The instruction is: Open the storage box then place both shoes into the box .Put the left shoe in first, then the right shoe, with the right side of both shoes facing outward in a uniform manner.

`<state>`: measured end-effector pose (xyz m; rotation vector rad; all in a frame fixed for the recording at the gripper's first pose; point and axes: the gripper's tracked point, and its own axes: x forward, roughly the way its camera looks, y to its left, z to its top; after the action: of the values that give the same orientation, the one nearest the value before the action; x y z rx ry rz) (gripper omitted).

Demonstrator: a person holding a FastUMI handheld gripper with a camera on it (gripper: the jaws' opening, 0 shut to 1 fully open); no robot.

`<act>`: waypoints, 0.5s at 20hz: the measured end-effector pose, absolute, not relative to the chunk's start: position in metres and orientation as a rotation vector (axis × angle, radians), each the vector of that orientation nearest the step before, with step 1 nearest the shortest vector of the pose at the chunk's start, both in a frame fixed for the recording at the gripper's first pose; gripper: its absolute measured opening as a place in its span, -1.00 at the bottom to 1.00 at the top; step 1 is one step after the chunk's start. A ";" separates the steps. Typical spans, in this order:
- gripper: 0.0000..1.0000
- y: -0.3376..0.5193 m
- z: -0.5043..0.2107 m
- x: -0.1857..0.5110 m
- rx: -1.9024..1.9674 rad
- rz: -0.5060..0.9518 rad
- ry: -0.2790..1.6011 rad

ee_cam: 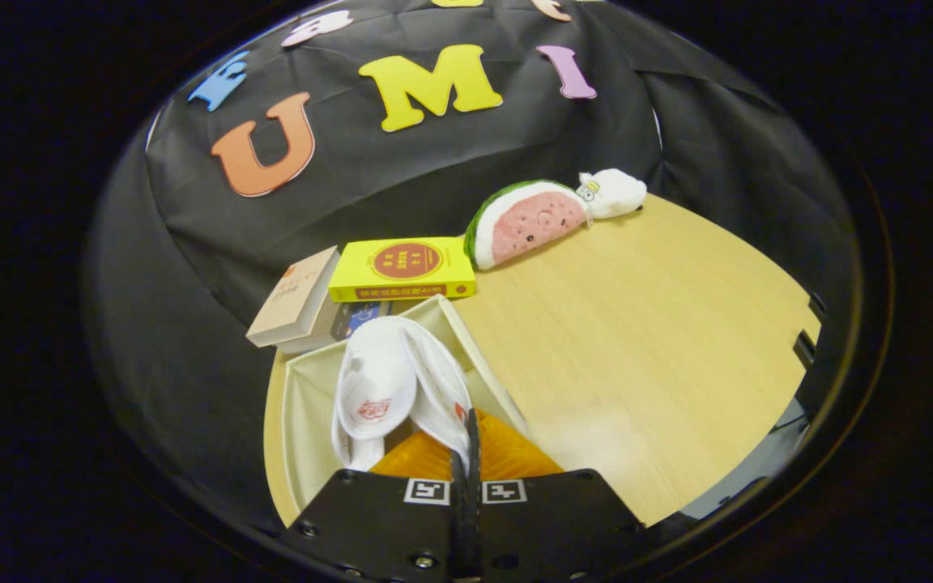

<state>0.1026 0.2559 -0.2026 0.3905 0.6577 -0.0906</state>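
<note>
The storage box (304, 405) stood open at the table's (645, 340) near left edge, two white shoes (398, 389) inside; the gripper (466, 465) seemed clamped on the right one's edge, fingers together.

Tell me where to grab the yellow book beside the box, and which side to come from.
Judging by its pose, take the yellow book by its long spine edge facing the gripper, coming from the storage box side. It lies flat on other books, so that edge overhangs. The gripper's fingers look closed on a white shoe.
</note>
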 end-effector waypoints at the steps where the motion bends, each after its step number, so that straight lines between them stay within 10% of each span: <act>1: -1.00 0.256 -0.203 0.103 0.391 -0.093 0.651; 10: -0.96 0.253 -0.217 0.101 0.402 -0.113 0.642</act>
<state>0.1005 0.2530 -0.2165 0.4017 0.6424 -0.1133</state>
